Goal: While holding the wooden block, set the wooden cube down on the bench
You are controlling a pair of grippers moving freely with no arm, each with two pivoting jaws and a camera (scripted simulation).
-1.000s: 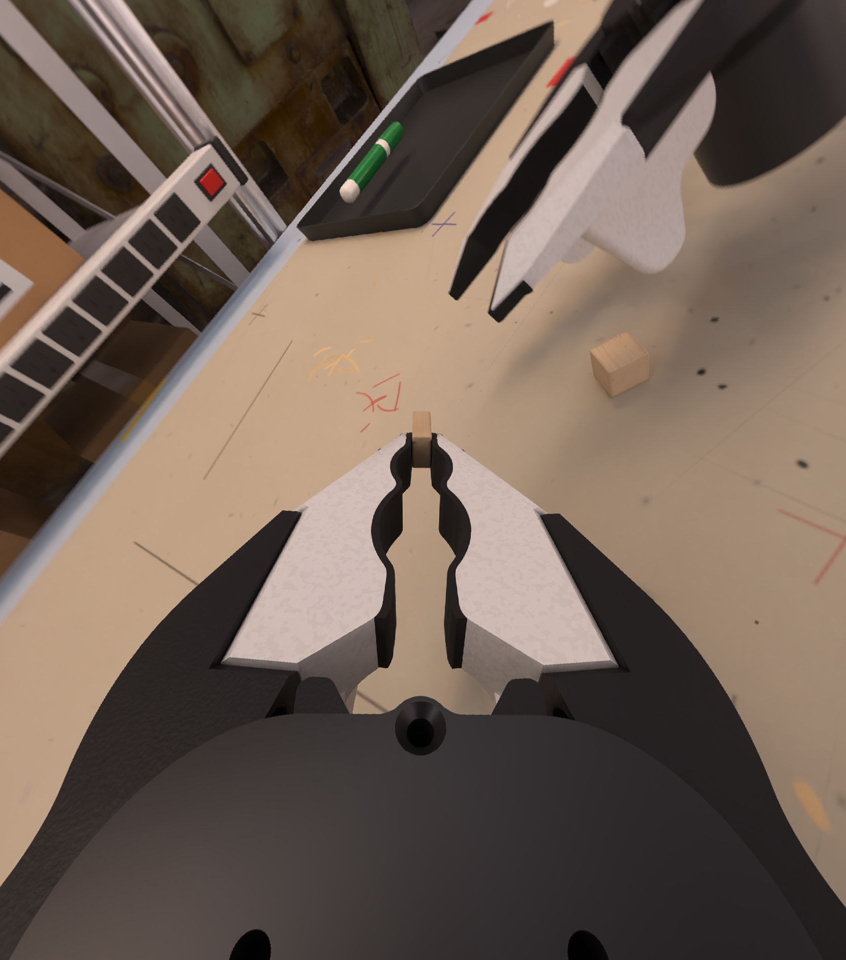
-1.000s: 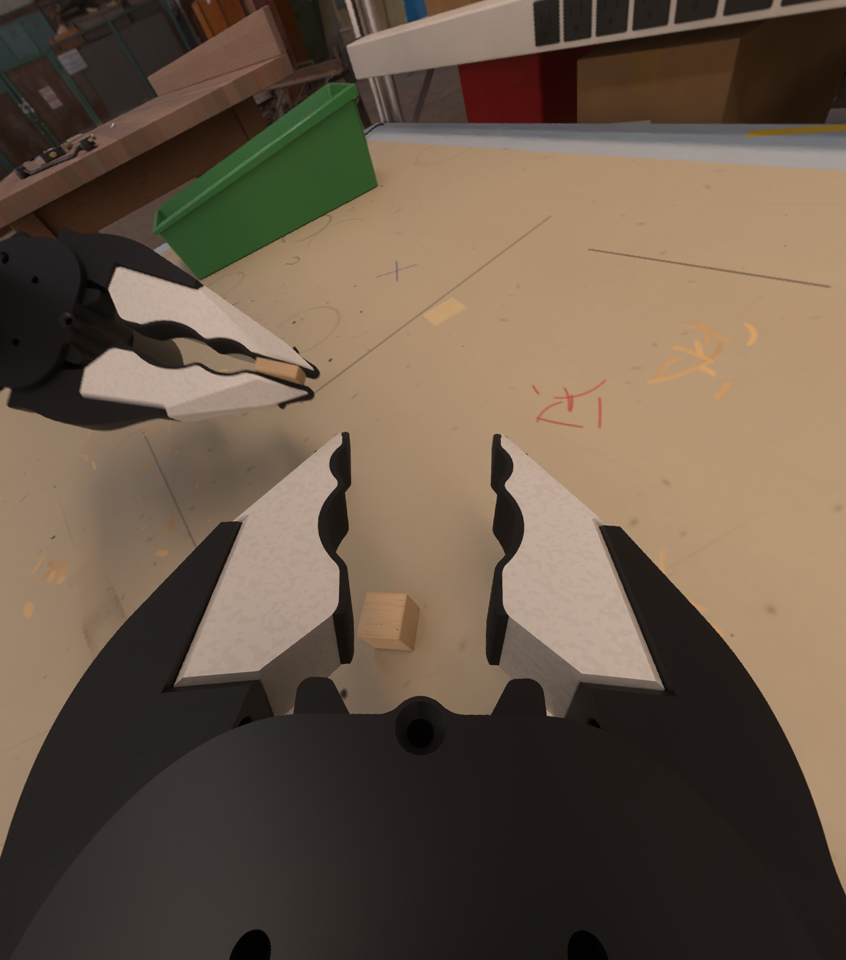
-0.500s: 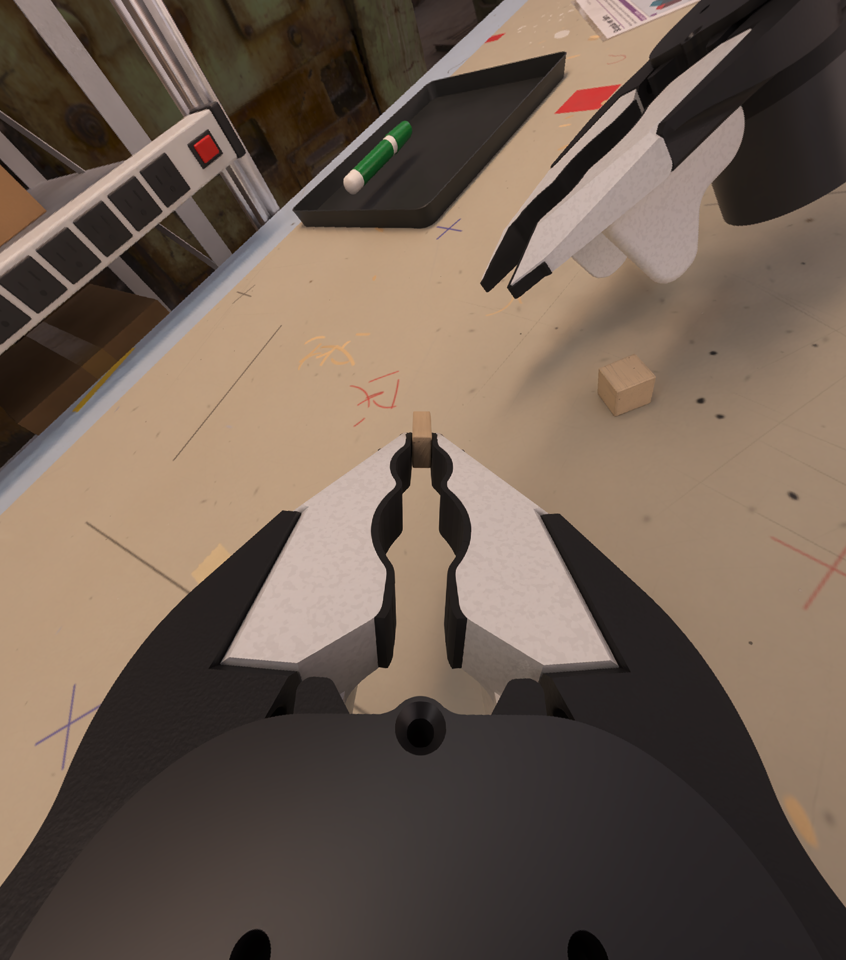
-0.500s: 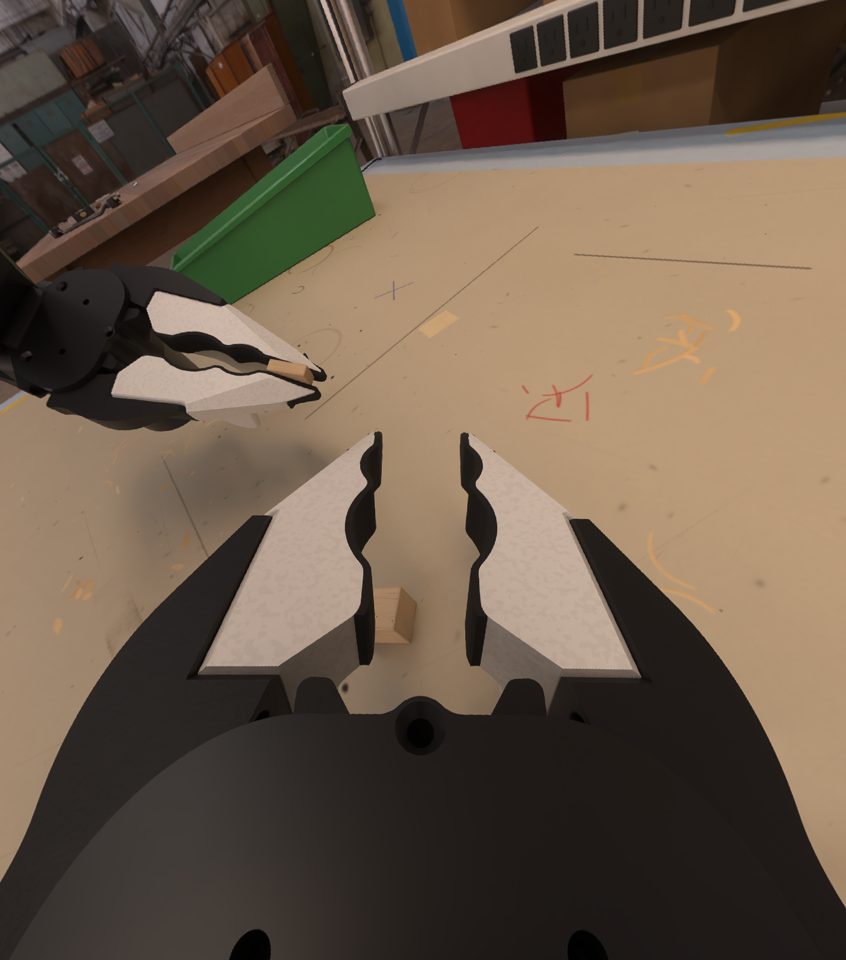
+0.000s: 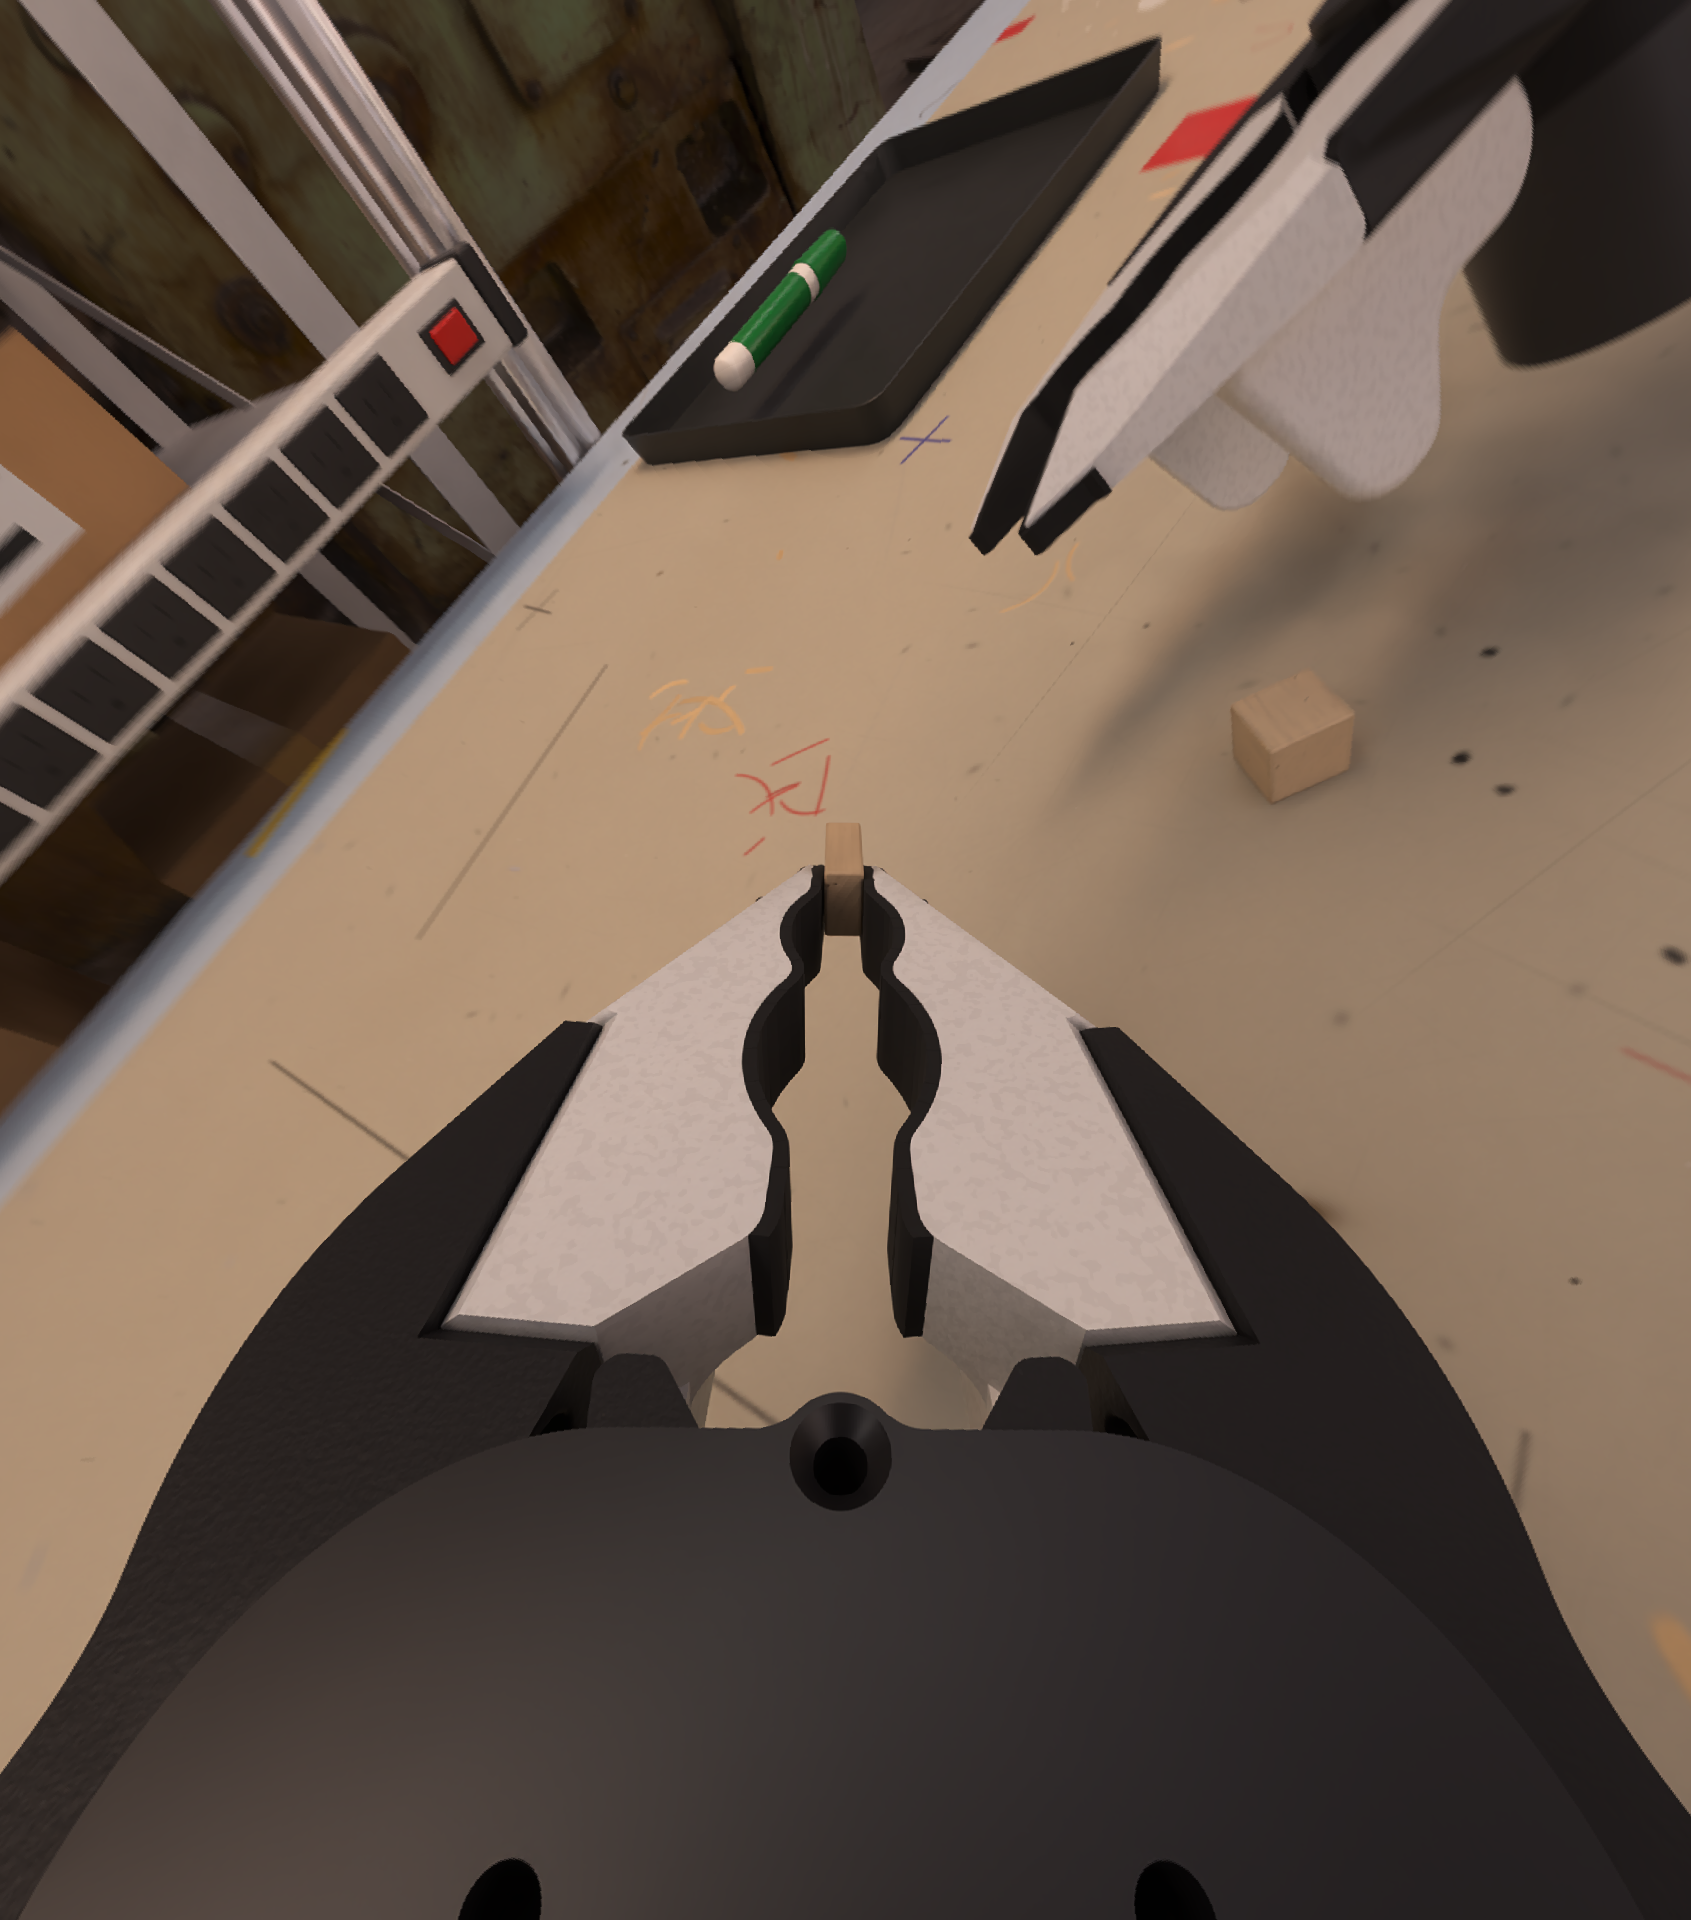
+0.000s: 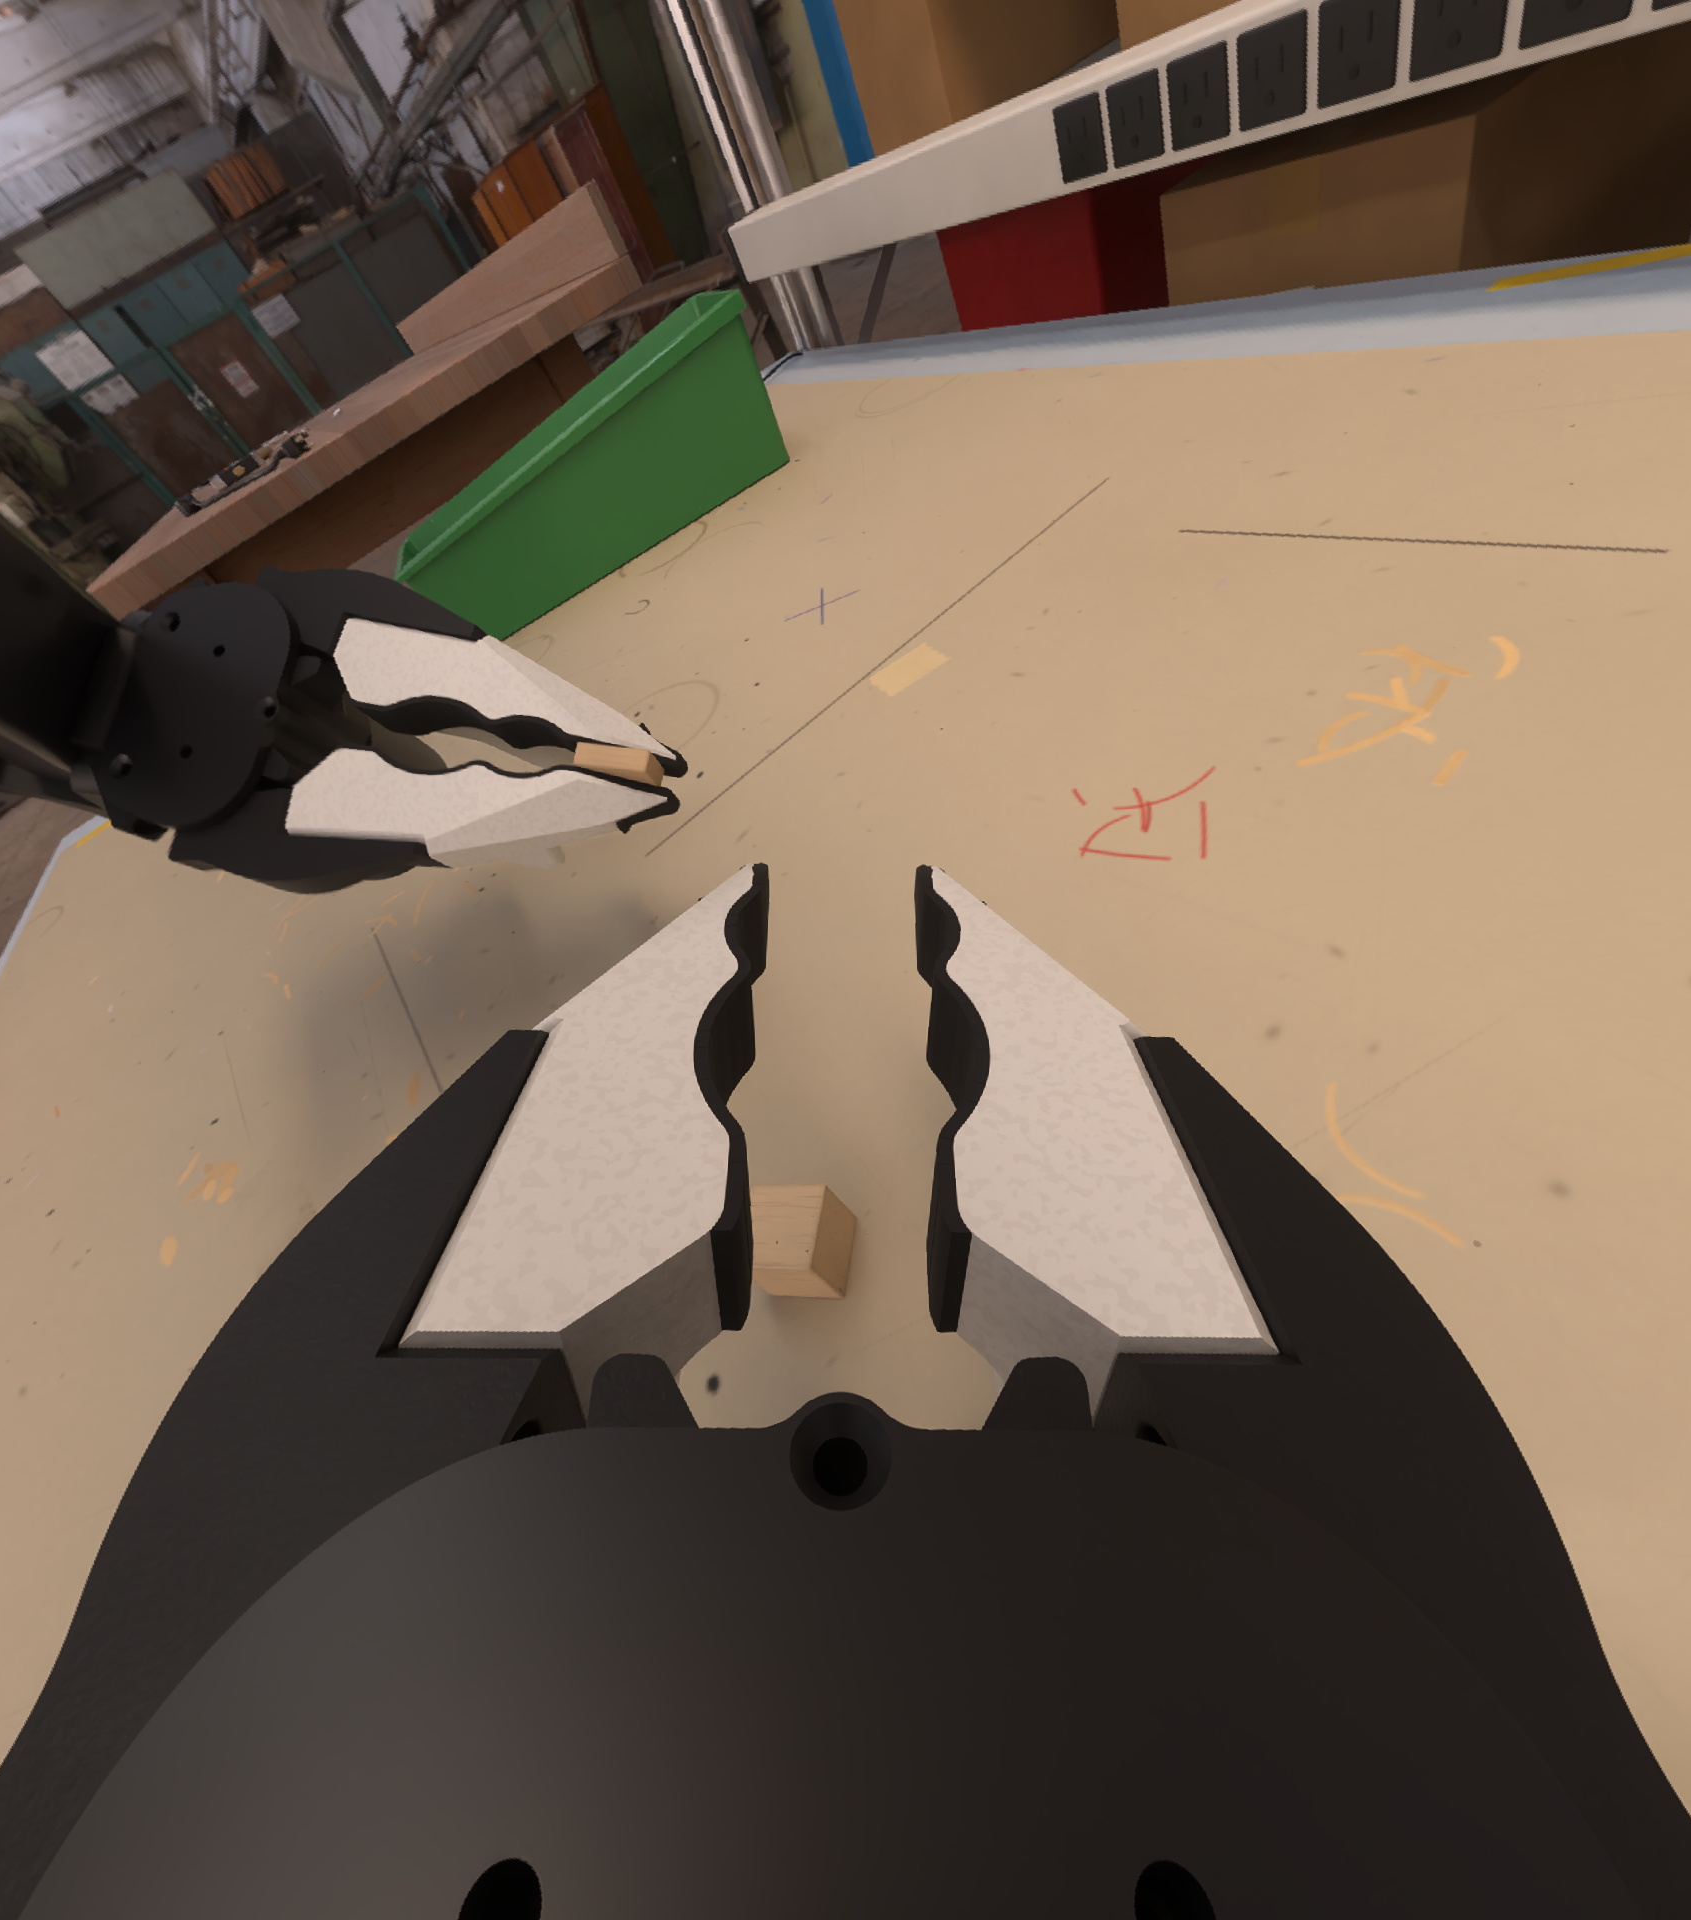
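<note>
**Ana:** Wooden block [image 5: 842, 878] first, on the left: the left tool [image 5: 842, 883] is clamping it between its very tips, above the worktop [image 5: 1236, 1143]. A second ago it looked the same, so that grip is holding.

**Ben:** And what is changing?

**Ana:** Moving rightward, the right tool [image 6: 839, 883]. A second ago its jaws were standing wide; half a second ago they were narrower, and now they are sitting partly apart with nothing between them. It is also rising away, I judge.

**Ben:** Where is the wooden cube [image 6: 799, 1242] lying?

**Ana:** It is resting flat on the worktop, below and behind the right tool's fingers [image 6: 612, 1122], not touching them. From the left camera the cube [image 5: 1292, 735] is sitting alone, well inside the far edge where the black tray [image 5: 976, 270] with the green marker [image 5: 781, 309] is lying.

**Ben:** So the placing is done?

**Ana:** It seems so: the cube is down, released, and the block is being kept aloft. The green bin [image 6: 612, 468] at the far left corner is playing no part.
</note>
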